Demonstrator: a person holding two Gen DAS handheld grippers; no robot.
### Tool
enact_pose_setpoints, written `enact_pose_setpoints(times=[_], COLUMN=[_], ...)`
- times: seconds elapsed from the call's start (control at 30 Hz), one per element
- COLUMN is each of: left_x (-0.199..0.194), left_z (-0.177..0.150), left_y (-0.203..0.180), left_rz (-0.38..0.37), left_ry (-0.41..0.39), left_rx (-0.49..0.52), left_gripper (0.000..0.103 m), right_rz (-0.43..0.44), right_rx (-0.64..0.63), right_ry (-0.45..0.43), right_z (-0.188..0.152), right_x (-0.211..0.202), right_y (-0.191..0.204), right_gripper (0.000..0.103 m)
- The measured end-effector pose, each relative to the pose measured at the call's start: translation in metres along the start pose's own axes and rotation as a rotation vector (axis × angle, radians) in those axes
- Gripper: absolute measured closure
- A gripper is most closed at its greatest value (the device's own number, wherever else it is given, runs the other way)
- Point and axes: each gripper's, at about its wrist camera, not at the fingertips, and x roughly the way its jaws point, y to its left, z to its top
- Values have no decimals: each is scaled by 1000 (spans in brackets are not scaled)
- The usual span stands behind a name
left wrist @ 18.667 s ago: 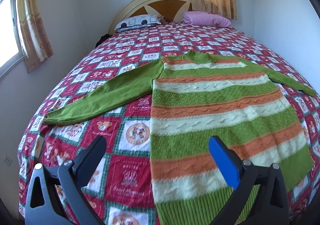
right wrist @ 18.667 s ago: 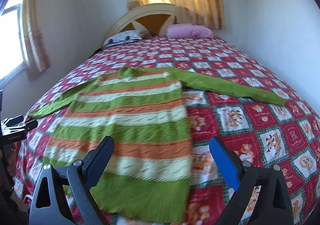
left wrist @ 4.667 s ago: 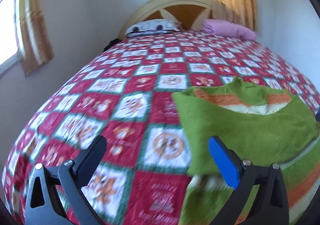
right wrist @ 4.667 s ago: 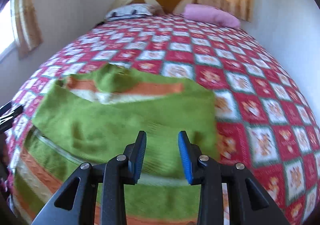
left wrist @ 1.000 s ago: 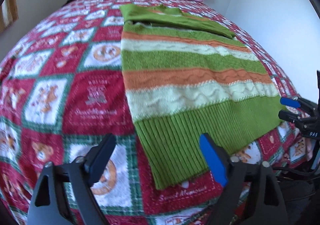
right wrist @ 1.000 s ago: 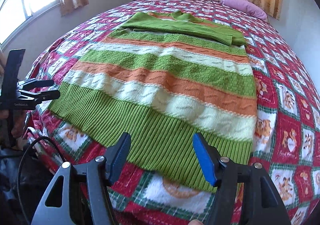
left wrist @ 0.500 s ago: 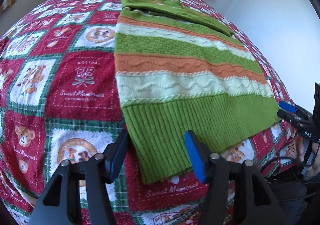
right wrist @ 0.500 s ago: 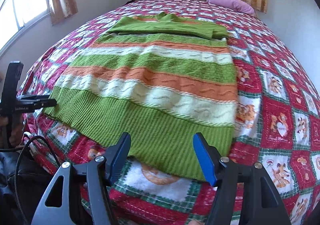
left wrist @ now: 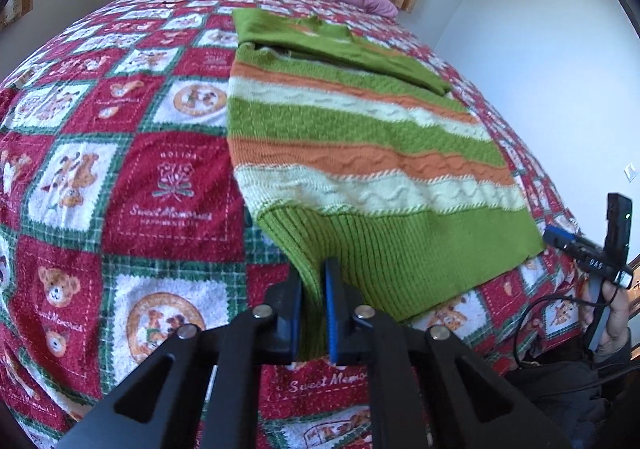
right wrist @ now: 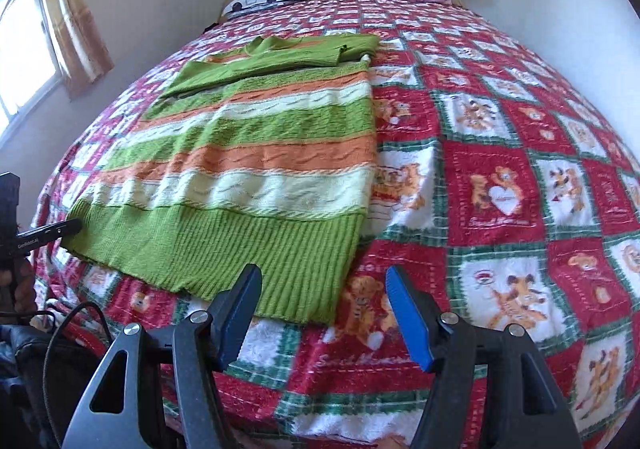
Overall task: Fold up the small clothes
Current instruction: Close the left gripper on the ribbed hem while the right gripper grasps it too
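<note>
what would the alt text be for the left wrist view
The left gripper, whose jaws have just been closing, pinches the ribbed green hem corner of a striped sweater lying on a red patchwork bedspread. The sweater's sleeves are folded across its top. The right gripper is at the far hem corner.

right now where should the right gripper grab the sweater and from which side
Grip the sweater at its free ribbed hem corner, coming in from the bed's foot edge. That corner lies flat nearest the open right gripper; the left gripper already pinches the other hem corner.
</note>
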Motion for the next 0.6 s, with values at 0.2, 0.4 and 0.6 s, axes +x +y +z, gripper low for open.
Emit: enact_pose_setpoints(times=[0.2,0.4,0.6], left_x=[1,-10,1], left_z=[2,6,3], left_y=[1,3,8], left_rz=[-10,-44,-40], left_ry=[-6,-48,-13], left_rx=[-3,-9,-15], left_gripper=[92,93,95], right_rz=[50,66,71], right_rx=[6,19,6], right_ry=[43,18,41], right_z=[-7,-5,-9], right_x=[16,9,15], right_y=[4,2,4], right_gripper=[51,67,85])
